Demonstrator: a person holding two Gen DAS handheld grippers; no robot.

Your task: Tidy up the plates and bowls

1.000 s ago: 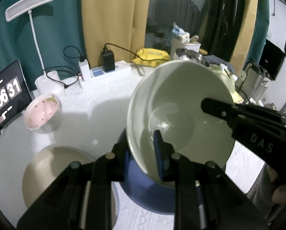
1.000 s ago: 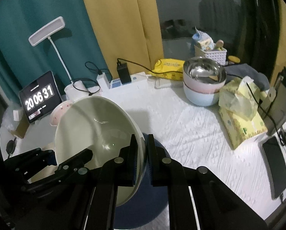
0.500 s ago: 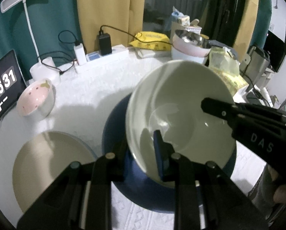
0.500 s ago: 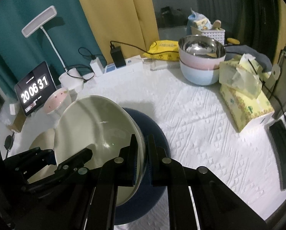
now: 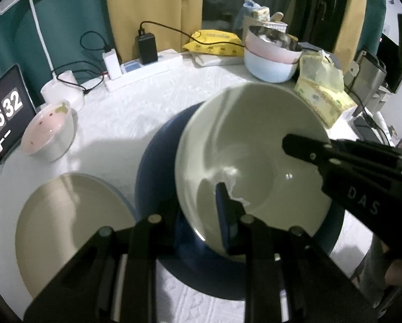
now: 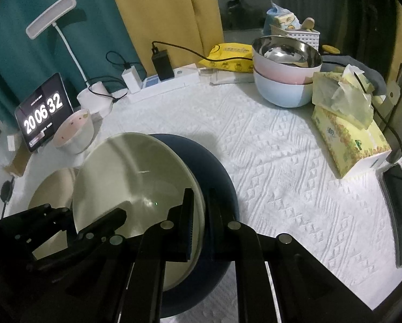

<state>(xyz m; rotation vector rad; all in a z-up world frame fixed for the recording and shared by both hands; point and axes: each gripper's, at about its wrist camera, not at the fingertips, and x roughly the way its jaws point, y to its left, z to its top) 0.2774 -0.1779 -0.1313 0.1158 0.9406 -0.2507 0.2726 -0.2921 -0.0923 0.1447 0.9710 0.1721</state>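
A large pale green bowl (image 5: 254, 145) (image 6: 136, 172) hangs low over a dark blue plate (image 5: 157, 161) (image 6: 217, 172); whether they touch I cannot tell. My left gripper (image 5: 201, 215) is shut on the bowl's near rim, one finger inside and one beneath. In the right wrist view the left gripper (image 6: 93, 218) shows at the lower left. My right gripper (image 6: 201, 215) is shut on the opposite rim, and in the left wrist view the right gripper (image 5: 292, 145) reaches in from the right. A beige plate (image 5: 71, 228) (image 6: 55, 185) lies left of the blue one.
A small pink bowl (image 5: 47, 132) (image 6: 74, 132) sits by a clock tablet (image 6: 43, 111). Stacked bowls (image 5: 271, 56) (image 6: 284, 80) stand at the back right beside a tissue box (image 6: 349, 134). A power strip (image 6: 168, 83) with chargers lines the back edge. A phone (image 6: 397, 210) lies far right.
Both grippers have sunk with the bowl between them, bringing it closer over the blue plate. Both grips on the rim look the same.
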